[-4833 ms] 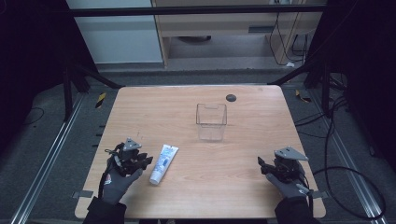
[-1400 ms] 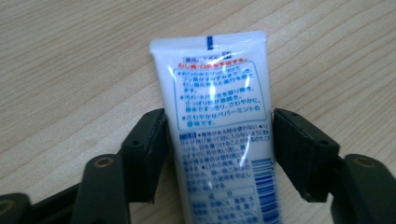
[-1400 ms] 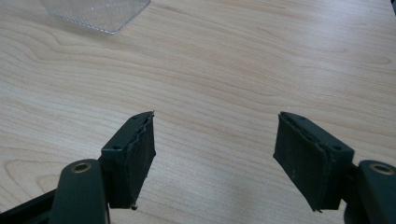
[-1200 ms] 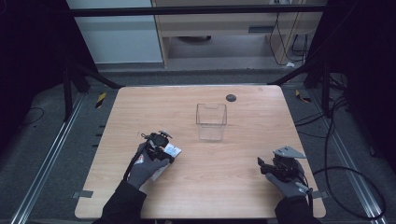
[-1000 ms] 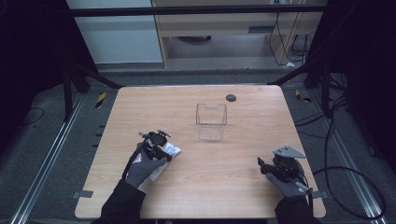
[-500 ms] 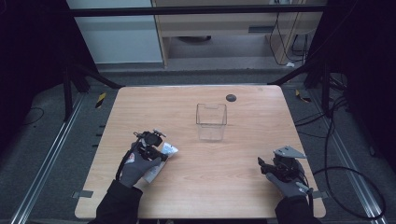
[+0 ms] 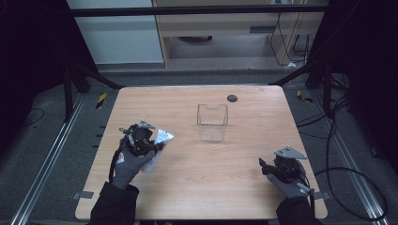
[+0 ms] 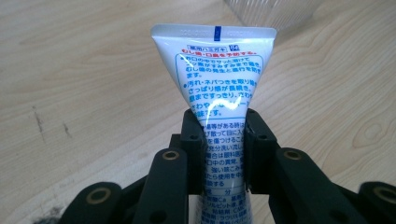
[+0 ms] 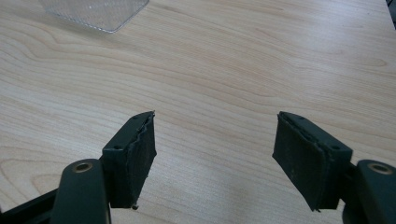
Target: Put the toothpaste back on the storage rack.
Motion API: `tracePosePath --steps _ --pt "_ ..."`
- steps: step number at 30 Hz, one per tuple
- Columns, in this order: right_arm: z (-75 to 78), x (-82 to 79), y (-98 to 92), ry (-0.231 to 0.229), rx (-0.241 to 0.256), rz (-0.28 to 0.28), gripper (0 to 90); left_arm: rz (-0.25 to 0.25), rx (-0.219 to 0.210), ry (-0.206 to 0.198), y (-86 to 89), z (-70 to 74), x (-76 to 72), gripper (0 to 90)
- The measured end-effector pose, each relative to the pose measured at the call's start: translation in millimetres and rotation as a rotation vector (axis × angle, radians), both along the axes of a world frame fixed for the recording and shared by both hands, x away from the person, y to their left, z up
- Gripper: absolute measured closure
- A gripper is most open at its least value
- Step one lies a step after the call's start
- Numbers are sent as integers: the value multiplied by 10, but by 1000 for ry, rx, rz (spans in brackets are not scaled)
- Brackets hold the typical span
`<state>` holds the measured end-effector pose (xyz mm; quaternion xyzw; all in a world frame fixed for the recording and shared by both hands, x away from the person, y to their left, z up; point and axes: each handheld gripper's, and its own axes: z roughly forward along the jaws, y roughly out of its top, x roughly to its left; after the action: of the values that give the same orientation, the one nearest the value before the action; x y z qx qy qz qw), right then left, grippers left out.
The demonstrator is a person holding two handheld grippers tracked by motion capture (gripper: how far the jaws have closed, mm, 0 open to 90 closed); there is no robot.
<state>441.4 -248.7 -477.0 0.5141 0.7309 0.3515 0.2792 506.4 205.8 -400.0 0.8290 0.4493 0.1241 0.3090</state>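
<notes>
A white toothpaste tube [image 8: 219, 70] with blue print is clamped between the jaws of my left gripper [image 8: 223, 140], crimped end pointing away from the camera. From above, the left gripper [image 7: 141, 138] holds the tube [image 7: 162, 137] lifted over the left part of the wooden table [image 7: 244, 187]. A clear plastic box [image 7: 212, 122] stands upright at the table's middle; its ribbed base corner [image 9: 93, 11] is at the top of the right gripper view. My right gripper [image 9: 215, 149] rests open near the front right corner [image 7: 281, 168], nothing between its jaws.
A small dark round object [image 7: 232, 98] lies near the table's far edge. Metal rails and cables run along the floor on both sides. Bare wood lies between the two grippers and around the box.
The left gripper took hold of the tube that lay on the table, then lifted it and drew it slightly back toward the left. The right gripper has stayed in place.
</notes>
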Motion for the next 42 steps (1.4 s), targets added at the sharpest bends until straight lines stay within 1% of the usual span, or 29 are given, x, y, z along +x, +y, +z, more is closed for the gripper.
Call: tracePosePath --steps 3,5,7,8,10,11,12,13,14,15,19,20,21,22,23,28,29,31,32,33,34,36,40,42 --pt "-3 -1 4 -2 -4 1 289 11 -13 -48 -22 50 -14 730" --pt "1 -4 7 -8 -1 -2 285 13 -16 -71 -28 85 -11 730" --pt "5 -7 6 -10 1 -5 284 18 -39 -108 -43 151 -8 730" --pt "5 -7 6 -10 1 -5 284 18 -39 -108 -43 151 -8 730" --pt "0 -3 9 -12 -7 -2 283 23 -62 -145 -61 225 -3 730" --pt "0 -4 11 -12 -7 -1 283 23 -62 -145 -61 225 -3 729" --pt "0 -4 12 -13 -8 -1 282 24 -66 -159 -69 253 2 729" --pt "0 -4 12 -13 -9 -2 282 24 -65 -164 -74 270 6 729" --pt "0 -4 12 -14 -9 -3 281 23 -68 -181 -82 294 7 729" --pt "-1 -3 11 -14 -9 -3 281 23 -72 -188 -86 307 10 729" --pt "-6 -1 12 -9 -7 -4 277 37 -92 -221 -117 360 42 729" --pt "-6 -3 16 -11 -6 -4 276 40 -99 -240 -146 385 64 729" --pt "-7 -2 15 -14 -10 -4 275 40 -99 -240 -146 385 64 729" --pt "-7 -1 17 -15 -8 -4 274 41 -110 -258 -175 410 88 729" --pt "-7 -1 17 -15 -8 -4 274 41 -110 -258 -175 410 88 730" --pt "-9 4 20 -13 -5 -1 270 50 -146 -299 -261 477 171 730" --pt "-9 4 22 -9 -2 -3 268 53 -156 -313 -285 499 205 729" --pt "-12 6 24 -9 -2 -4 268 55 -164 -320 -298 509 221 729" --pt "-16 11 24 -10 -6 -1 267 58 -172 -327 -310 518 237 730" --pt "-19 15 28 -8 -8 0 265 59 -195 -336 -329 535 273 730" --pt "-19 15 29 -9 -7 1 264 59 -195 -336 -329 535 273 730" --pt "-18 15 32 -9 -3 1 264 61 -223 -341 -358 552 321 729" --pt "-20 19 36 -8 -2 1 261 65 -241 -358 -420 592 387 729" --pt "-19 19 36 -8 -1 1 261 67 -242 -369 -448 611 413 730"
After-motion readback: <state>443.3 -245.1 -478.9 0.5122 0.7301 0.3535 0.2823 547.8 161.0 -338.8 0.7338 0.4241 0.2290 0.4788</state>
